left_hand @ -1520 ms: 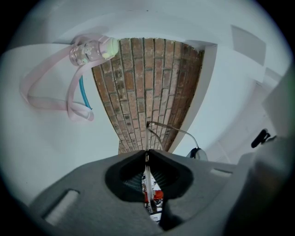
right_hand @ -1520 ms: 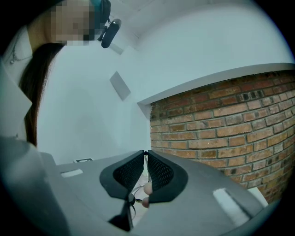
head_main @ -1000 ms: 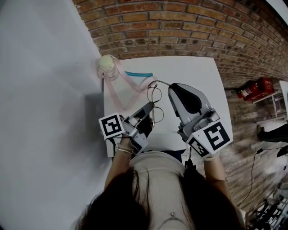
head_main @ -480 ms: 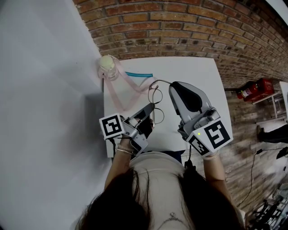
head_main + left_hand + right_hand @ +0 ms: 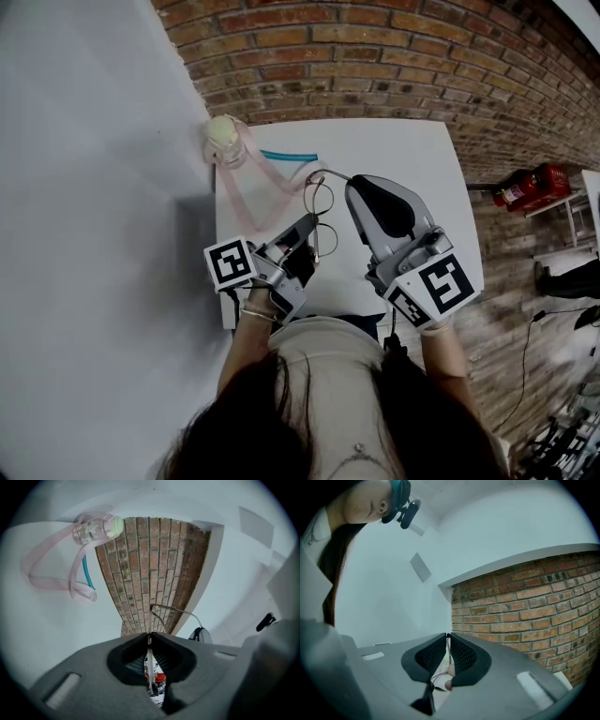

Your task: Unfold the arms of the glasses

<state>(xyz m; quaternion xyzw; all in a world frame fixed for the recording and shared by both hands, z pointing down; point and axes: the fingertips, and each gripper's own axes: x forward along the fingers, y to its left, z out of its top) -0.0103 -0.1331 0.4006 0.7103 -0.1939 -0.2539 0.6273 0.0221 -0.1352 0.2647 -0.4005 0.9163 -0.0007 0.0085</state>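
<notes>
The thin wire-framed glasses hang in the air over the white table, between my two grippers. My left gripper is shut on the frame by the lenses. In the left gripper view the wire runs out from between the closed jaws of the left gripper, and one arm of the glasses bends away to the right. My right gripper is shut on that arm near its end. In the right gripper view a thin wire of the glasses shows between the closed jaws of the right gripper.
A small clear bottle with a pale cap and a long pink strap lies at the table's far left corner, a teal strip beside it. Brick flooring surrounds the table; a red extinguisher lies at right.
My right gripper has shifted slightly left with the arm in its jaws, and the glasses have turned a little. The left gripper has hardly moved.
</notes>
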